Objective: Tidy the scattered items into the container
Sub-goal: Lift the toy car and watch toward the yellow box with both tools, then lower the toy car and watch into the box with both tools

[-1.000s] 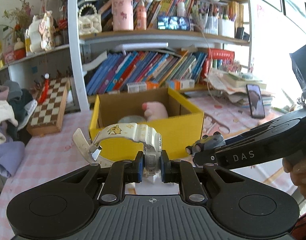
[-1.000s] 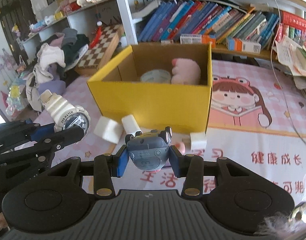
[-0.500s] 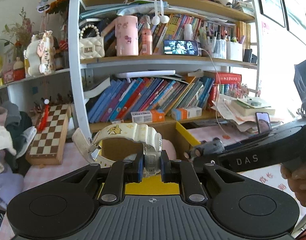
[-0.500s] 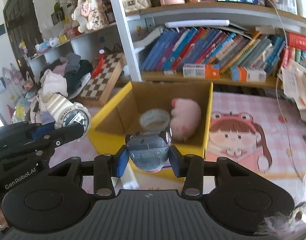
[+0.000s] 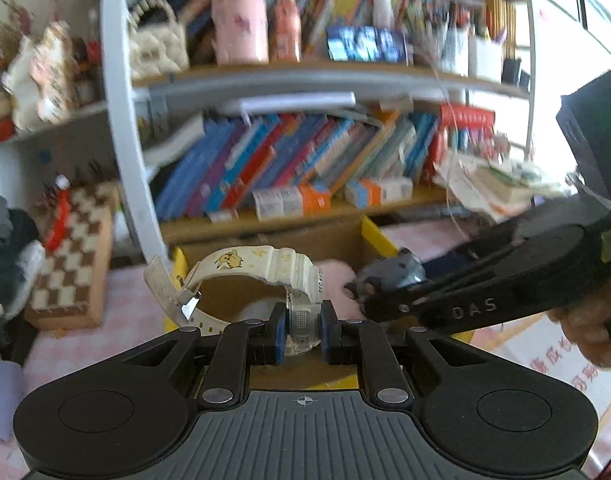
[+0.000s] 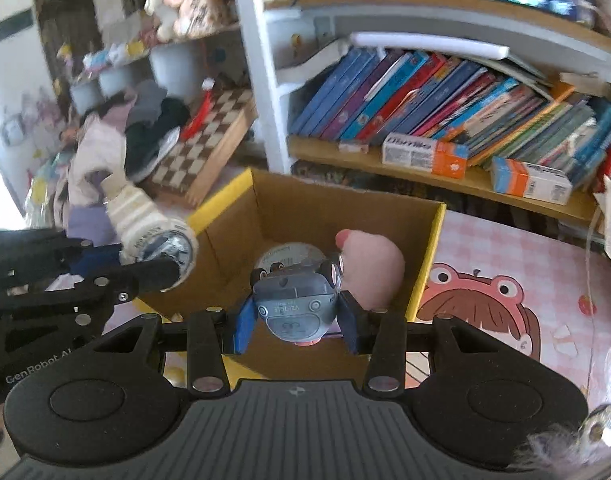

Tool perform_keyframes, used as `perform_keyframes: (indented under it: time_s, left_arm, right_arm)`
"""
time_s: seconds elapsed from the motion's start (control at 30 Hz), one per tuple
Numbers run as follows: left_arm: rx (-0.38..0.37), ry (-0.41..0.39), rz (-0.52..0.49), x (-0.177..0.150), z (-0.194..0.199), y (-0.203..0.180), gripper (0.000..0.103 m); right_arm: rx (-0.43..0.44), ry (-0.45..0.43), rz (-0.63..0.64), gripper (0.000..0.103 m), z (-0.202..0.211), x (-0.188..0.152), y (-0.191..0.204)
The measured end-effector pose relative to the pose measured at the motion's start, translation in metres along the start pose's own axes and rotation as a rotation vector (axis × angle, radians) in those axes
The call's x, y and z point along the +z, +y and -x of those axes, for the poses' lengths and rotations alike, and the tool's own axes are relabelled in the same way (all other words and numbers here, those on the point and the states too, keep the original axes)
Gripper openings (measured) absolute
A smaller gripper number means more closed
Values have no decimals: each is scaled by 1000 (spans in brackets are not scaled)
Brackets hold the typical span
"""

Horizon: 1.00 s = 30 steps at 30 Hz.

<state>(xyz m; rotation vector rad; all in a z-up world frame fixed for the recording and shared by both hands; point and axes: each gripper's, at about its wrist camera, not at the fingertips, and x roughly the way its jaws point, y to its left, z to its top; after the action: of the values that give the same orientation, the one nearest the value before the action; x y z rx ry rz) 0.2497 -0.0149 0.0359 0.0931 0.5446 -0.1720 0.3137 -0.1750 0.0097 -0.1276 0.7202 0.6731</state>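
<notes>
Since a second ago, both grippers have risen from bench level to the yellow box (image 6: 429, 256). The left gripper (image 5: 301, 330) has its jaws clenched on a white watch (image 5: 265, 276) at its stiff case; the soft strap dangles. The right gripper (image 6: 295, 316) grips a small, hard grey toy car (image 6: 295, 300) above the opening. Only the right view shows tape (image 6: 283, 256) and a pink plush (image 6: 371, 270) inside.
</notes>
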Motion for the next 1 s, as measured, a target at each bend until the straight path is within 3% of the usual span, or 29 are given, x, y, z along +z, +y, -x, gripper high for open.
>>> perform_keyframes:
  time_s: [0.43, 0.67, 0.8, 1.0]
  left_arm:
    - [-66, 230, 57, -2, -60, 14, 15]
    - [-153, 394, 211, -3, -91, 39, 15]
    - [-177, 482, 207, -2, -105, 46, 15]
    - [-192, 522, 216, -4, -110, 46, 15]
  right_arm:
    - [119, 272, 341, 41, -75, 11, -6]
    - [221, 369, 326, 41, -94, 21, -15]
    - [279, 454, 270, 41, -108, 26, -21]
    - [247, 492, 303, 41, -120, 23, -14]
